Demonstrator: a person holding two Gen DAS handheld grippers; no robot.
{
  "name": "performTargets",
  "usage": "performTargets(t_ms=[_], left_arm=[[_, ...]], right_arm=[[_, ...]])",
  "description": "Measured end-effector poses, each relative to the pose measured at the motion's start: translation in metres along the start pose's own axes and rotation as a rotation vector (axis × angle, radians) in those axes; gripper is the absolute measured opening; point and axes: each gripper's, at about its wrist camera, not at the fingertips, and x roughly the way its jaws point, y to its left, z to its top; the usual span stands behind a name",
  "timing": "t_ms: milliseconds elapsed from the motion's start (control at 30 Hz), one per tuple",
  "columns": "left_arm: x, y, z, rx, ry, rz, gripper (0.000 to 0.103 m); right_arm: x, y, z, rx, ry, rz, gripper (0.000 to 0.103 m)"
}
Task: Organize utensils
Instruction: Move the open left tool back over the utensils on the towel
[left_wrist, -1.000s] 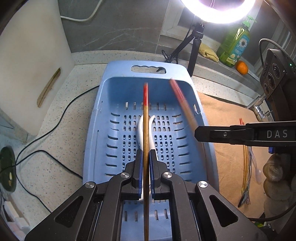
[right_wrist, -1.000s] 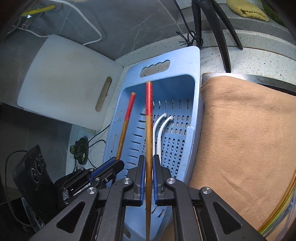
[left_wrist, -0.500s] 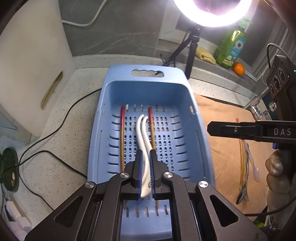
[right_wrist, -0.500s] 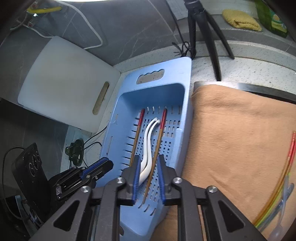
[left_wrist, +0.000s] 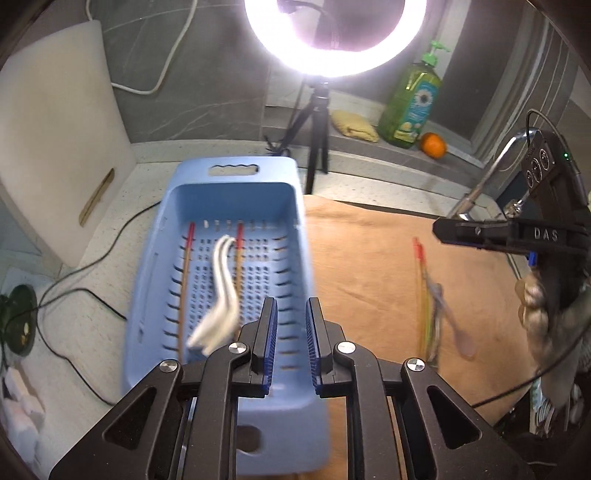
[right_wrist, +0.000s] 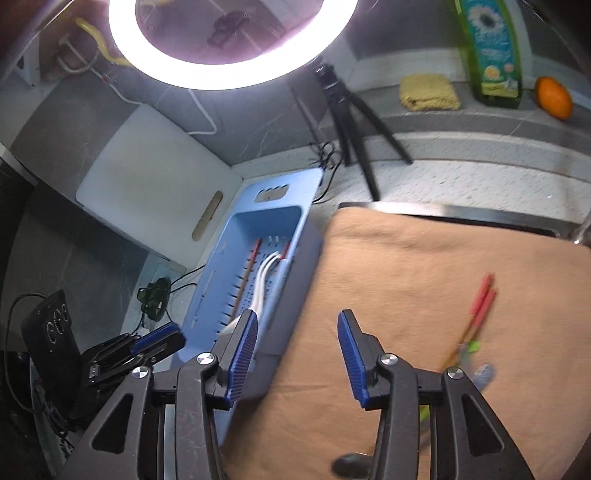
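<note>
— Left gripper (left_wrist: 290, 332): what do you have for it?

— Jaws parted, nothing between them. It sits above the near right edge of the blue basket (left_wrist: 155, 280), where the basket meets the tan cloth (left_wrist: 369, 266).

— And the right gripper (right_wrist: 297, 354)?

— Spread wider than the left, also holding nothing. It hangs over the cloth, its left finger just over the basket's right wall. From the left wrist view it shows as a black bar marked DAS at the far right.

— Utensils inside the basket?

— Two red-tipped chopsticks (left_wrist: 184, 280) lying lengthwise on the slotted floor, apart from each other, red ends toward the far handle. Between them, two white spoons (left_wrist: 221, 280), curved handles side by side, bowls toward the near end. That part is blurred, so I cannot tell whether the bowls touch.

— What remains on the cloth?

— One loose bundle (left_wrist: 430, 295) well to the right of the basket: red-tipped sticks and something pale with a rounded end, likely a spoon. Too smeared to count.

— Surroundings?

— Ring light (left_wrist: 332, 37) on a tripod behind the basket, white cutting board (left_wrist: 62, 147) leaning at left, green soap bottle (left_wrist: 410, 99) and an orange (left_wrist: 433, 144) on the back ledge.
</note>
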Motion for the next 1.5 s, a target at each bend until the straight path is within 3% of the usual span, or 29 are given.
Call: performTargets(t_ms=[267,633,900,1133,1500], left_arm=[[-0.001,-0.055,-0.032,-0.02,0.007,-0.04,0.014],[0.029,-0.123,-0.066,0.038,0.077,-0.09,0.015],[0.05,-0.149,-0.075,0.069,0.14,-0.108,0.015],[0.056,-0.177,-0.077,0.108,0.15,-0.158,0.015],[0.062,-0.169,-0.067,0.127,0.155,-0.088,0.015]], right_arm=[[-0.047,-0.061,-0.016,-0.034,0.035,-0.019,0.051],[-0.033,-0.121,-0.056,0.007,0.178,-0.004,0.051],[-0.019,-0.13,-0.066,0.016,0.228,0.014,0.05],[0.003,-0.135,-0.067,0.029,0.284,0.018,0.042],[0.009,-0.14,-0.066,0.058,0.296,0.022,0.039]])
